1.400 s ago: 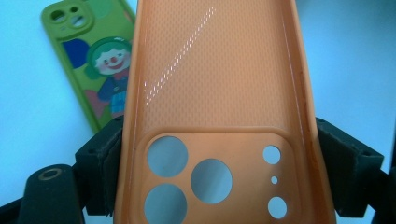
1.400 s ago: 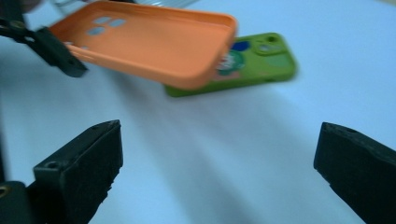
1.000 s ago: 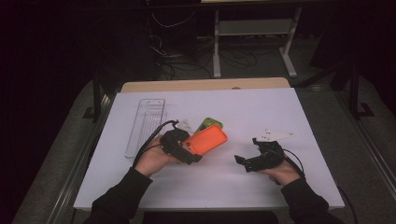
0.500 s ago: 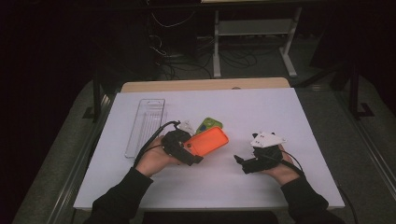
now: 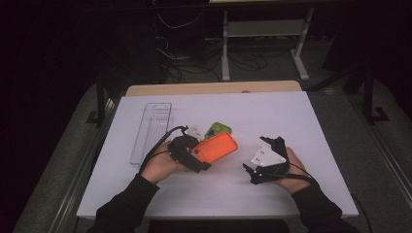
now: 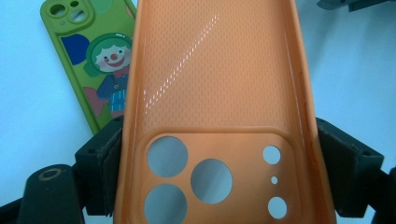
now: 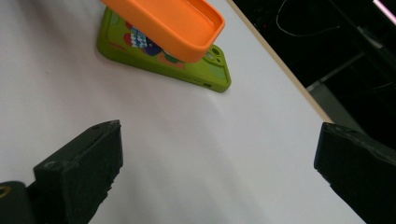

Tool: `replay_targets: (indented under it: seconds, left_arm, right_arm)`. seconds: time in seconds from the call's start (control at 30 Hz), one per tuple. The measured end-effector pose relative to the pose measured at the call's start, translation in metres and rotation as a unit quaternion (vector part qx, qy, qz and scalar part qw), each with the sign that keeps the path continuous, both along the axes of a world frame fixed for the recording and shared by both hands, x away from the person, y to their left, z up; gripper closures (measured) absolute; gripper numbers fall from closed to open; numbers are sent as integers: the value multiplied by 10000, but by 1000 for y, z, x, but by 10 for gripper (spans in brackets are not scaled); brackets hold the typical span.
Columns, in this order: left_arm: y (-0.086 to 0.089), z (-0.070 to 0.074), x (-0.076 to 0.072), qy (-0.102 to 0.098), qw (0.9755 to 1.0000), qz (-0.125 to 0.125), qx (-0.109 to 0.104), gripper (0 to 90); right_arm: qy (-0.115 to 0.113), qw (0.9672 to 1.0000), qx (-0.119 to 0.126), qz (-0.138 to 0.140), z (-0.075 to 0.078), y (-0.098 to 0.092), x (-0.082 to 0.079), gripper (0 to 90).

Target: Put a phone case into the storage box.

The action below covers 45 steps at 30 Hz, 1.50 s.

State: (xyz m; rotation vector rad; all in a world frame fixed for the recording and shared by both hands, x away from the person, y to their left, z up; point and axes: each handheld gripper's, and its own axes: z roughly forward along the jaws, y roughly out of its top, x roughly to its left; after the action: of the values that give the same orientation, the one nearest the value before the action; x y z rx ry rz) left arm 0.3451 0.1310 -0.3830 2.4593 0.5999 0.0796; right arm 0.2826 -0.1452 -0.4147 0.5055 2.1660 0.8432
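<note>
No readable text, brand, number or sign anywhere; orange phone case (image 6: pixel 219 112) plain, inside pebbled, no lettering; green phone case (image 6: pixel 93 60) at 10 o'clock from it carries a clown cartoon picture only, no words; clear tray (image 5: pixel 151 130) on the desk (image 5: pixel 272 116) unmarked as far as can be told.

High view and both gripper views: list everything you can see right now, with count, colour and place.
orange phone case: 1, orange, clamped across its camera-hole end in the left gripper's jaws, above the table
green phone case: 1, green with clown print, flat on table beside and partly under the orange one
clear tray: 1, transparent, table's left
table: 1, white top
left gripper: 1, black, shut on the case
right gripper: 1, black, jaws open, nothing between
</note>
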Motion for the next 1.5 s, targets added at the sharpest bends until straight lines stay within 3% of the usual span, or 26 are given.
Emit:
replay_targets:
  seconds: [0.2, 0.27, 0.33, 0.43, 0.57, 0.7, 0.77, 0.8, 0.83, 0.87, 0.9, 0.93, 1.0, 1.03, 1.1, 1.17, 1.2, 1.23, 1.3, 1.37, 1.43, 1.5]
  left_arm:
    - [0, 0, 0, -7, 10000, -31, 23, 160]
    - [-3, -1, -3, 27, 9997, 152, -177, 160]
    - [-3, -1, -3, 19, 9998, 131, -151, 160]
    - [-3, -1, -3, 20, 9999, 121, -114, 160]
    - [-5, -2, -3, 54, 9996, 193, -177, 160]
    - [-2, 0, -1, 22, 10000, -23, 76, 160]
    - [-2, 0, -1, 45, 10000, -17, 76, 160]
    - [-3, -1, -2, 62, 10000, 65, -16, 160]
    - [-4, -1, -1, 64, 10000, 60, -10, 160]
    - [-4, -1, -2, 54, 10000, 76, -23, 160]
    - [-5, -1, -2, 65, 9999, 122, -71, 160]
    - [-6, -1, -3, 79, 9997, 174, -125, 160]
    - [-4, 1, 0, 33, 10000, -44, 81, 160]
    - [-7, -1, -3, 82, 9998, 145, -125, 160]
    - [-7, -1, -3, 76, 9998, 147, -119, 160]
    - [-5, 1, -1, 42, 10000, -35, 79, 160]
    - [-5, 1, -1, 33, 10000, -29, 59, 160]
    - [-7, 0, -3, 53, 9998, 130, -127, 160]
    - [-7, 1, -3, 29, 9999, 92, -98, 160]
    - [-5, 3, -1, 2, 10000, -44, 41, 160]
    - [-4, 3, -1, 21, 10000, -18, 31, 160]
    - [-4, 2, -1, 40, 10000, 20, 6, 160]
  right_arm:
    - [-452, 9973, -563, 95, -3, 7, -5, 4]
    - [-611, 9953, -742, 112, -4, 10, -7, 4]
    - [-768, 9931, -881, 119, -6, 13, -8, 4]
    - [-1037, 9866, -1241, 205, -7, 16, -9, 4]
    - [-1476, 9748, -1649, 271, -7, 19, -12, 4]
    - [-1744, 9656, -1902, 331, -9, 23, -13, 4]
    - [-1873, 9611, -2002, 345, -10, 25, -14, 4]
    - [-1923, 9582, -2083, 393, -10, 26, -15, 4]
    - [-2033, 9527, -2209, 475, -9, 27, -14, 4]
    - [-2076, 9502, -2271, 491, -9, 29, -15, 5]
    - [-2016, 9545, -2155, 430, -12, 30, -17, 5]
    - [-2058, 9535, -2157, 442, -12, 32, -17, 5]
    - [-2145, 9485, -2275, 501, -12, 34, -17, 7]
    - [-2172, 9476, -2283, 517, -13, 36, -17, 7]
    - [-2203, 9459, -2317, 544, -14, 39, -17, 8]
    - [-2247, 9436, -2363, 582, -14, 42, -17, 9]
    - [-2289, 9413, -2403, 612, -14, 43, -16, 10]
    - [-2288, 9402, -2454, 590, -14, 45, -17, 10]
    - [-2390, 9338, -2564, 718, -14, 49, -15, 21]
    - [-2452, 9318, -2566, 764, -16, 52, -15, 30]
    - [-2484, 9304, -2569, 814, -16, 55, -14, 38]
    - [-2565, 9265, -2615, 863, -17, 59, -14, 53]
